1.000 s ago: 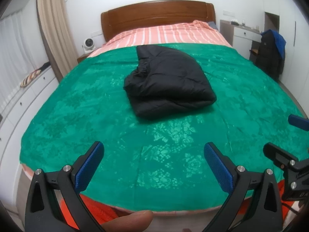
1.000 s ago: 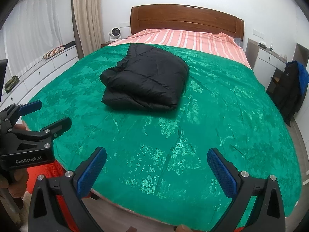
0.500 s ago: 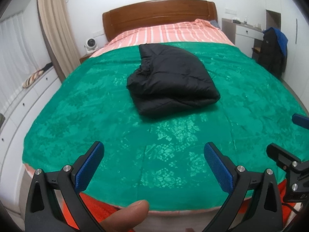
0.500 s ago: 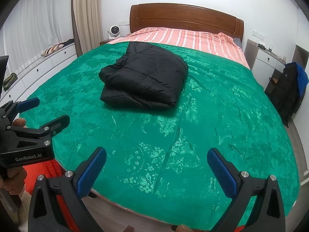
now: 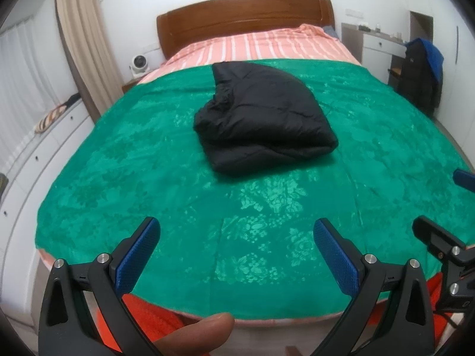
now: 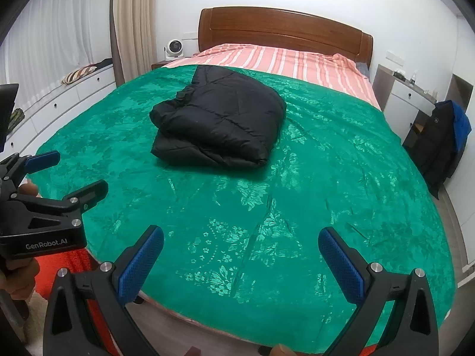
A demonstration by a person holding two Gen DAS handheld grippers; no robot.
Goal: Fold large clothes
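1 black puffer jacket (image 5: 261, 121) lies folded into a thick bundle near the middle of 1 green floral bedspread (image 5: 178, 195), well apart from both tools. 2 handheld grippers hang over the foot of the bed: the left gripper (image 5: 236, 237) with its 2 blue-padded fingers (image 5: 136, 255) spread wide and holding nothing, and the right gripper (image 6: 240, 246) likewise wide and empty. 1 wooden headboard (image 6: 285, 35) backs a striped pink sheet (image 6: 282, 59); 1 small white fan (image 6: 173, 48) stands left of it, and 1 dark coat with a blue one (image 6: 445, 139) hangs at the right. A thumb (image 5: 196, 335) shows at the left view's lower edge. Compared with 1 second ago, the jacket keeps its shape and place, and both claws stay as wide, while the left camera has drifted slightly, so the bed sits a little differently in frame.
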